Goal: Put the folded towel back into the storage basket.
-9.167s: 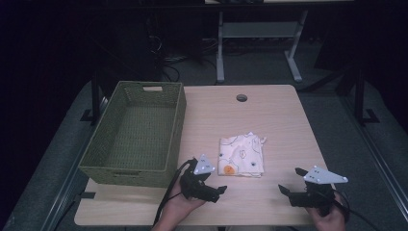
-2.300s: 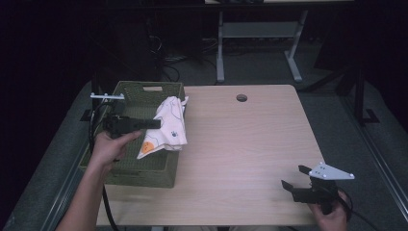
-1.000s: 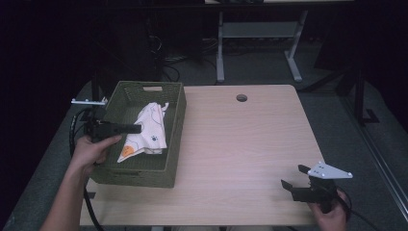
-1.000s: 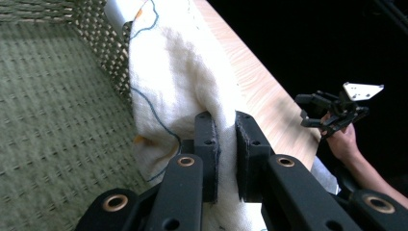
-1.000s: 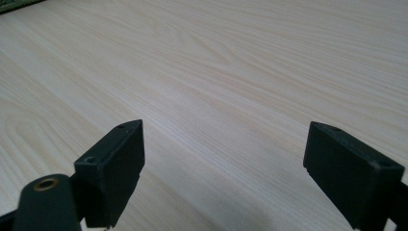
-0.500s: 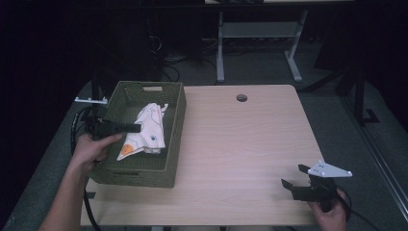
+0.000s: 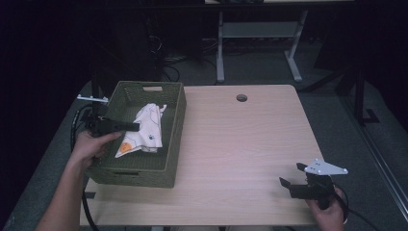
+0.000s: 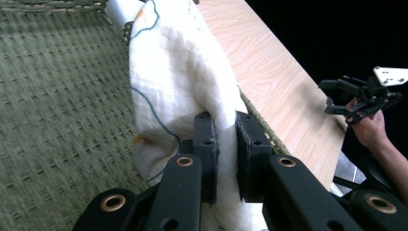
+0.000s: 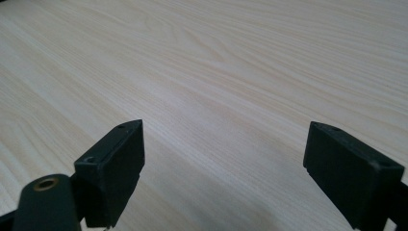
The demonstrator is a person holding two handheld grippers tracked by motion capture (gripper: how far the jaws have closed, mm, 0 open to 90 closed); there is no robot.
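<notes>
1. We begin with the pale wooden table (image 7: 240, 144): the stretch at its near centre where the cloth lay folded is bare now.
2. The green woven rectangular basket (image 7: 175, 115) stands at the table's left side, and the cloth has come down inside it (a moment ago it hung above the rim).
3. The white printed cloth with orange and blue marks (image 7: 144, 132) now droops against the basket's right wall, its lower end low inside.
4. The left gripper (image 8: 225, 144) is clenched on a fold of that cloth, the pads pressing from both sides, so we judge that letting go is the step left.
5. The right gripper (image 7: 294, 177) rests at the near right of the table, jaws spread wide over bare wood, holding nothing (it has not shifted).
</notes>
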